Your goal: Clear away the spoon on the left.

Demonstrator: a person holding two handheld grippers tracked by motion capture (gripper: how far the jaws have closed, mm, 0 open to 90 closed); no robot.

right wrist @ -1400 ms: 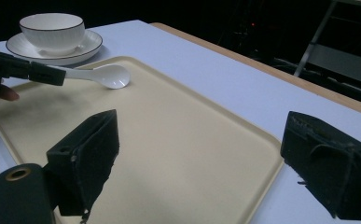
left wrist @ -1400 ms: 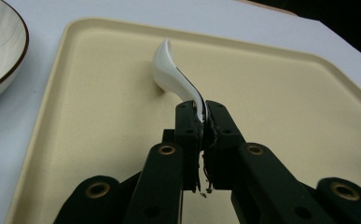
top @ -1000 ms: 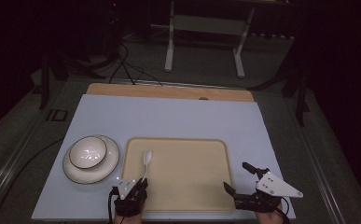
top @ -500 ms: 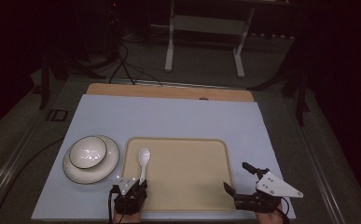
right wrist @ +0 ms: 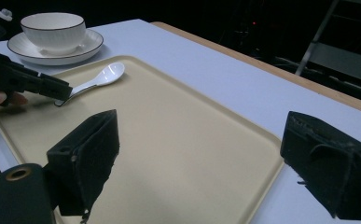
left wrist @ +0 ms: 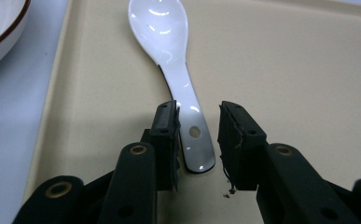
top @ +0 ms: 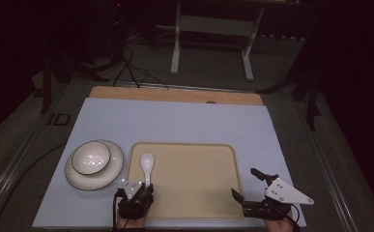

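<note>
We hold the left gripper (left wrist: 197, 135) low over the tray (left wrist: 308, 70); its jaws have just been opening, now apart around the spoon (left wrist: 171, 56) handle, which lies lower than before.

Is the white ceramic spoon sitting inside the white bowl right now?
No, the white ceramic spoon lies on the beige tray, beside the white bowl on its saucer.

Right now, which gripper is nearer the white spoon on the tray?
Left. The left gripper straddles the spoon handle, jaws just opening. The right gripper sits open at the tray's opposite near corner.
</note>
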